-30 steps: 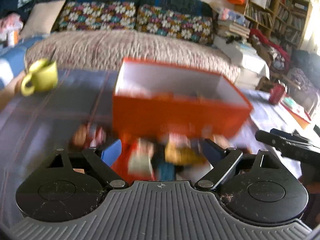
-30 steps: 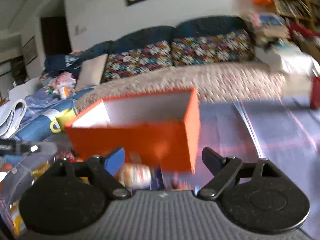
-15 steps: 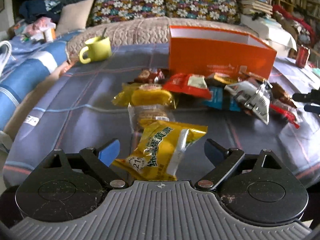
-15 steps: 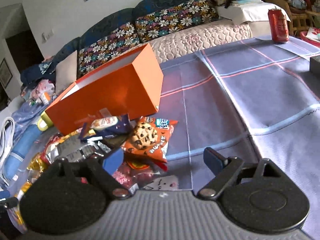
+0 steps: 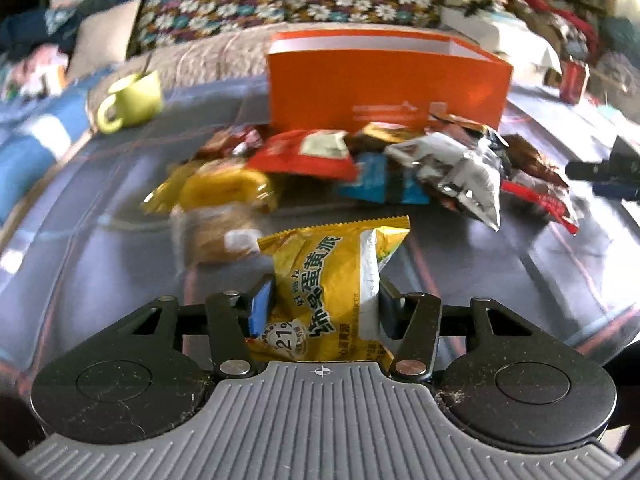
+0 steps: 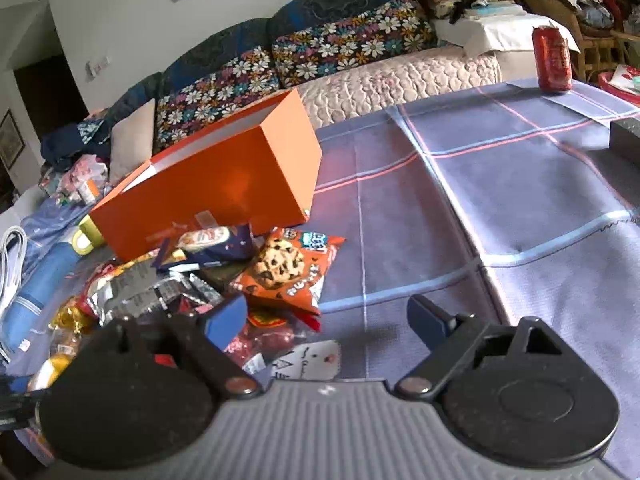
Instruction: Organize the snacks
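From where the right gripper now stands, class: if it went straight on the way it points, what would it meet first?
Probably the checked tablecloth. The right gripper, open and empty, aims at bare cloth just right of the cookie packet; the orange box sits further left. Depth is uncertain.

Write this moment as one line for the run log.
left gripper: jaws just closed on yellow snack packet | right gripper: open, empty | orange box: upright behind snack pile
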Tool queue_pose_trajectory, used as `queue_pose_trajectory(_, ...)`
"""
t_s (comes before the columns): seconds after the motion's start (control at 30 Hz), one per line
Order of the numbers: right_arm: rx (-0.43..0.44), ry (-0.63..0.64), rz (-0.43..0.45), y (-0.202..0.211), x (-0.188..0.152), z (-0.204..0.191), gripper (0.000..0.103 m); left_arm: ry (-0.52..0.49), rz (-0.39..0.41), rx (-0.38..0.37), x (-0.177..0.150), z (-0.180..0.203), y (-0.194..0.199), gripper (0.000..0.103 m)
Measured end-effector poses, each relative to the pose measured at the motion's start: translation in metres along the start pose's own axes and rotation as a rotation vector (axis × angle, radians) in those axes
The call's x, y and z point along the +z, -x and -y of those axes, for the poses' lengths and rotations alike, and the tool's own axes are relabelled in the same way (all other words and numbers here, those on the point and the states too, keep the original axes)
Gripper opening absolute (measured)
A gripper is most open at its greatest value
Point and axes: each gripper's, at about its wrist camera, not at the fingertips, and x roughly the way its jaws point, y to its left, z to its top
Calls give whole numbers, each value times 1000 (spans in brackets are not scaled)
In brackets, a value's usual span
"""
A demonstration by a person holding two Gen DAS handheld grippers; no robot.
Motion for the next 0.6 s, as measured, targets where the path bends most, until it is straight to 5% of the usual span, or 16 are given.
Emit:
queue_pose_trajectory(0.17,34,88,8,-1,4,-25,89,-1,-44,13,5,12,-20,21)
queue_pose_trajectory(0.37,-34,241,-32,-29,1,-59,89,58,-61,-16,3,-1,-14,27)
queue_pose_trajectory(0.6,48,136,-69,-6,-11,-25,89,65,-66,-33,2,-2,-14,36)
